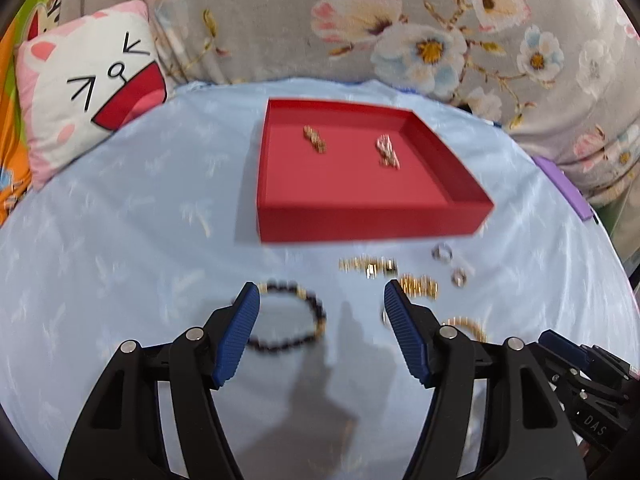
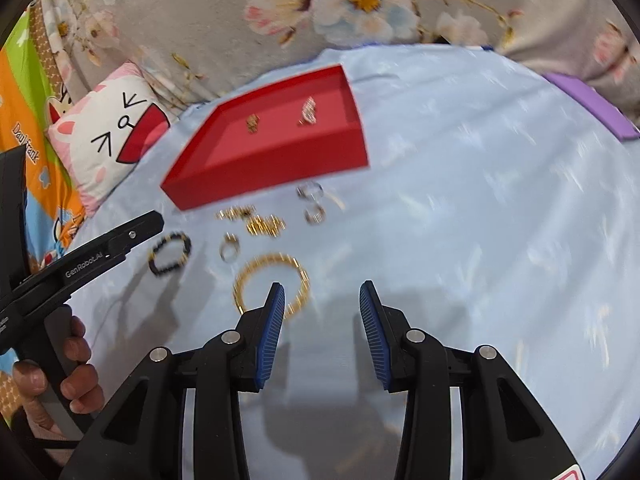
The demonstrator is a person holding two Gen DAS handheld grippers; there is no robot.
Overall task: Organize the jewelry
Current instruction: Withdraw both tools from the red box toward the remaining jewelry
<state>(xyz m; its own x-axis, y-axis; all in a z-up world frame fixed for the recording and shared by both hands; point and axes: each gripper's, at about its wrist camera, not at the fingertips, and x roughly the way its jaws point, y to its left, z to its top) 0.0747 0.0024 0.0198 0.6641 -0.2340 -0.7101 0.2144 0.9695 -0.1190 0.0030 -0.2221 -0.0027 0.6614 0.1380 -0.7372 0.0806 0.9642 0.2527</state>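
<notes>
A red tray (image 1: 360,222) (image 2: 256,178) sits on the light blue cloth and holds two small gold pieces (image 1: 315,139) (image 1: 387,151). In front of it lie loose jewelry: a dark beaded bracelet (image 1: 316,312) (image 2: 170,254), gold chains (image 1: 368,266) (image 2: 266,224), silver rings (image 1: 442,253) (image 2: 310,190), and a gold bangle (image 2: 272,280) (image 1: 468,326). My left gripper (image 1: 322,300) is open above the cloth, its left finger over the beaded bracelet. My right gripper (image 2: 322,300) is open and empty, its left finger over the gold bangle.
A cat-face pillow (image 1: 88,84) (image 2: 108,132) lies at the left of the cloth. Floral bedding (image 1: 400,20) lies behind. A purple item (image 1: 564,186) (image 2: 592,104) sits at the right edge. The left gripper's body and the hand holding it (image 2: 72,344) show at left in the right wrist view.
</notes>
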